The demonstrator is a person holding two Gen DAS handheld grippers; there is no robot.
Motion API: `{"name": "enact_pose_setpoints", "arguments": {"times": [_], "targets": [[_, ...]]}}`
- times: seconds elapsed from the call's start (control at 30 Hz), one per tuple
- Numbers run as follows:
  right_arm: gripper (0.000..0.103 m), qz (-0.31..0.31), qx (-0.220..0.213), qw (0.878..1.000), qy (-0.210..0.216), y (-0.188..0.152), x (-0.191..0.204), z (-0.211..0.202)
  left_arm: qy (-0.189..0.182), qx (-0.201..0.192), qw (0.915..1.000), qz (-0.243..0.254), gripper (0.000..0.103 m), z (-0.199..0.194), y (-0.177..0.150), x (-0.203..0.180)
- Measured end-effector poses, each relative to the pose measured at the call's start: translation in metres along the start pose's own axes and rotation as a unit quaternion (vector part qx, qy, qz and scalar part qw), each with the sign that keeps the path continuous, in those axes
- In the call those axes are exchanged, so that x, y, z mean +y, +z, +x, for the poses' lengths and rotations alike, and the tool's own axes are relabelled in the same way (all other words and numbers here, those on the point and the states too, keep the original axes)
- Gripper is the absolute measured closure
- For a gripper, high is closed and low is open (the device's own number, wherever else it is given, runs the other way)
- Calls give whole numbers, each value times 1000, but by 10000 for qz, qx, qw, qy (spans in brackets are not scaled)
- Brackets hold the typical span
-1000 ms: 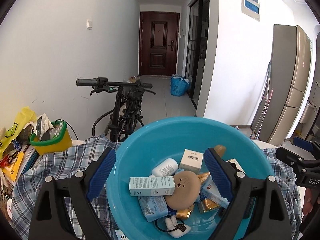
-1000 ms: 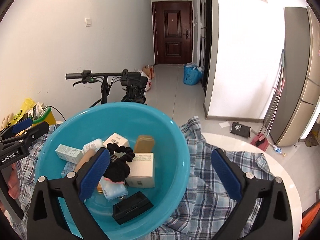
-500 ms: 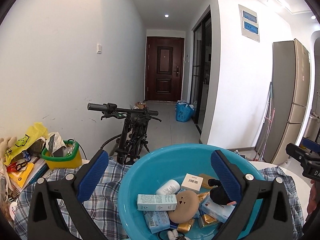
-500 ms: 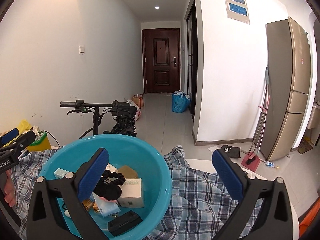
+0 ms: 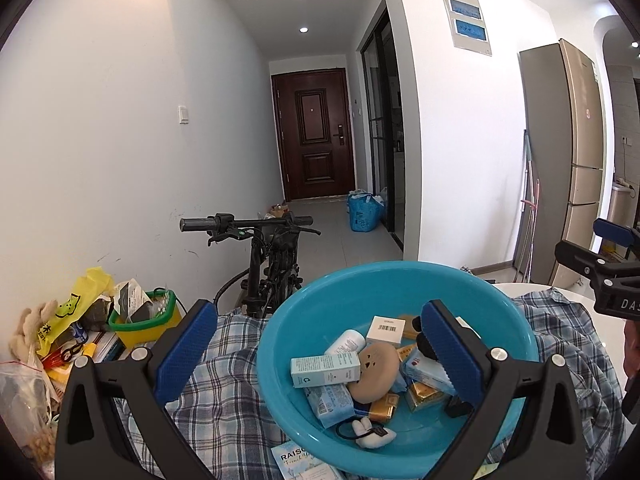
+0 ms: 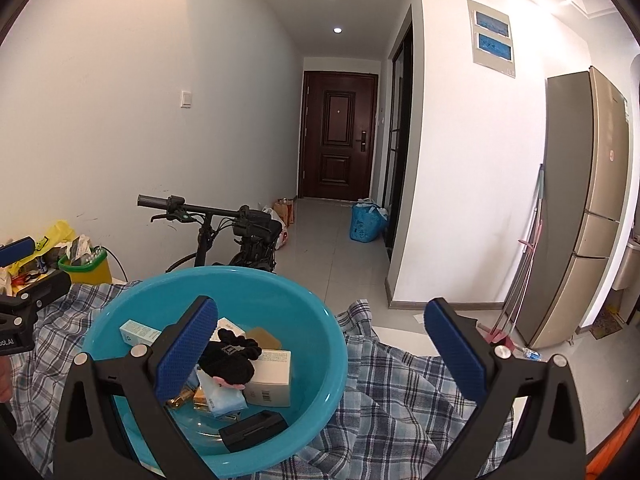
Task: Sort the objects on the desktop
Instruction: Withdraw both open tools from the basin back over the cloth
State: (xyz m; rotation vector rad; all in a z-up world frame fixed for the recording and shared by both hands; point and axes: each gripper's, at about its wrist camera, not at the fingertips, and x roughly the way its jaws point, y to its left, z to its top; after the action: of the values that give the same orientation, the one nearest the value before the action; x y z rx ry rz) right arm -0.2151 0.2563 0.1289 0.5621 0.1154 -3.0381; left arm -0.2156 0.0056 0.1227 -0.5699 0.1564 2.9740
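Note:
A blue plastic basin (image 5: 312,320) sits on a plaid cloth (image 5: 224,412) on the table. It holds several small items: a teal box (image 5: 324,371), a tan round plush (image 5: 374,366), a white box (image 5: 386,330) and gold packets (image 5: 384,401). In the right wrist view the basin (image 6: 320,344) also holds a black scrunchie (image 6: 230,354), a white box (image 6: 272,376) and a black case (image 6: 252,428). My left gripper (image 5: 320,356) is open and empty, raised over the basin's left side. My right gripper (image 6: 320,356) is open and empty over the basin's right rim.
A yellow and green bin (image 5: 146,320) and a heap of bags and books (image 5: 60,344) stand at the table's left. A bicycle (image 5: 264,264) leans behind the table. A booklet (image 5: 304,464) lies in front of the basin. The white table edge (image 6: 404,340) shows at the right.
Both grippers have risen and drawn back from the basin, staying open. The basin now sits lower and smaller in both views.

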Motion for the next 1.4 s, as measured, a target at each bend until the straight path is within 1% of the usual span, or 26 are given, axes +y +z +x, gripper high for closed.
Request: {"name": "enact_pose_setpoints", "arguments": {"times": [0.03, 0.1, 0.2, 0.3, 0.33, 0.4, 0.47, 0.53, 0.57, 0.6, 0.67, 0.7, 0.77, 0.87, 0.97, 1.07, 1.13, 1.2, 1.27, 1.4], "targets": [[0, 14, 31, 10000, 28, -1, 0, -3, 79, 27, 10000, -8, 0, -5, -2, 1], [0, 0, 45, 10000, 77, -3, 2, -11, 16, -17, 10000, -19, 0, -18, -4, 1], [0, -75, -89, 9997, 205, -5, 6, -29, 84, -74, 9999, -22, 0, -39, -6, -2], [0, -98, -161, 9989, 428, -6, 10, -45, -192, -16, 9995, -234, 0, -59, -12, -2], [0, -112, -188, 9986, 481, -7, 11, -51, -234, -59, 9995, -214, 0, -67, -13, -2], [0, -131, -250, 9980, 562, -8, 13, -63, -167, -188, 9996, -152, 0, -83, -16, -4], [0, -126, -339, 9974, 616, -10, 14, -75, -274, -282, 9990, -229, 0, -100, -17, -3], [0, -88, -495, 9963, 697, -13, 13, -93, -427, -258, 9981, -356, 0, -120, -19, 1], [0, -71, -556, 9954, 778, -15, 12, -102, -568, -318, 9972, -364, 0, -132, -21, 3], [0, -79, -595, 9947, 830, -17, 10, -111, -579, -444, 9969, -276, 0, -145, -23, 2], [0, -161, -701, 9940, 824, -21, 11, -126, -361, -694, 9969, -42, 0, -167, -25, -2], [0, -206, -743, 9935, 835, -22, 12, -131, -354, -773, 9964, 9, 0, -176, -25, -4], [0, -252, -732, 9930, 887, -23, 14, -139, -402, -767, 9962, 32, 0, -185, -24, -5], [0, -117, -714, 9923, 1007, -22, 15, -147, -491, -760, 9959, -84, 0, -193, -23, -5], [0, -153, -782, 9912, 1058, -21, 17, -153, -438, -789, 9959, -30, 0, -195, -24, -7], [0, -235, -803, 9912, 1028, -20, 20, -156, -471, -662, 9966, -124, 0, -190, -25, -5], [0, -224, -689, 9922, 1018, -20, 19, -154, -500, -506, 9973, -196, 0, -183, -25, -3], [0, -243, -352, 9950, 901, -20, 21, -145, -484, -209, 9984, -218, 0, -171, -27, -2], [0, -167, -25, 9952, 965, -21, 18, -136, -524, 61, 9981, -307, 0, -161, -30, -1], [0, -151, 317, 9947, 970, -31, 14, -123, -593, 525, 9962, -362, 0, -145, -38, -2]]}}
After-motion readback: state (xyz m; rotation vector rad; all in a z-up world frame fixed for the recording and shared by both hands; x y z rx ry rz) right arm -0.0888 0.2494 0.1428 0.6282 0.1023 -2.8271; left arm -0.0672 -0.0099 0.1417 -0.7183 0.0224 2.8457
